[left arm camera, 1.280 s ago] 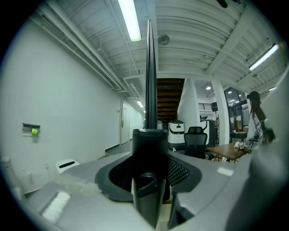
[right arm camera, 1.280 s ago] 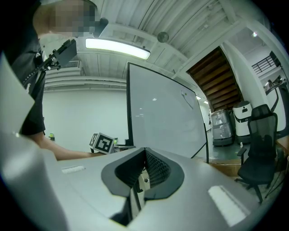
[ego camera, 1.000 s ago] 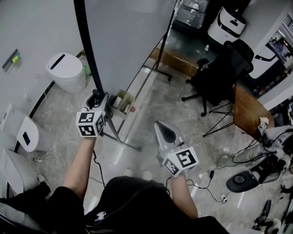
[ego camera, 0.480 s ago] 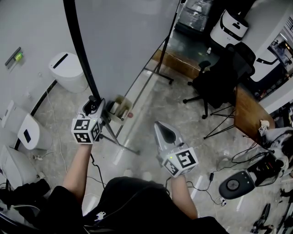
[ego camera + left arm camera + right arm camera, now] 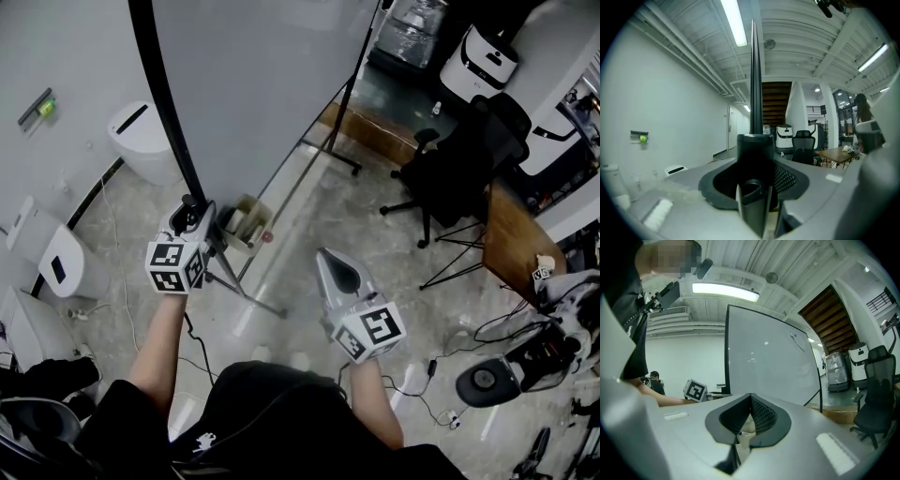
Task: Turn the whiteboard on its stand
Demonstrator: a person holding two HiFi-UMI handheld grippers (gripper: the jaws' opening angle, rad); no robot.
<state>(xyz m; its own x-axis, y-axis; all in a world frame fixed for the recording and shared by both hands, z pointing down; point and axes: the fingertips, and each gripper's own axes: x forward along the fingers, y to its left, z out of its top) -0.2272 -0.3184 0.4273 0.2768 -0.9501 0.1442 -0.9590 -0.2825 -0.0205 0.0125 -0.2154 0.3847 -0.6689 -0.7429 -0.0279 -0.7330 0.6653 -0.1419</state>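
We are in an office-style robotics lab. A large white whiteboard on a black stand [image 5: 262, 84] rises at the left gripper [image 5: 192, 214]. Beyond the right gripper [image 5: 337, 267] we see a black mesh swivel chair [image 5: 450, 169], a brown wooden desk [image 5: 511, 246], a white-and-black wheeled machine [image 5: 478, 56] and loose black cables [image 5: 419, 384] on the grey stone floor [image 5: 319, 225]. Long fluorescent ceiling tubes [image 5: 733, 21] glow above the left gripper.

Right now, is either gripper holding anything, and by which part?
The left gripper grips the whiteboard by the lower end of its black edge. The right gripper is shut and holds nothing.
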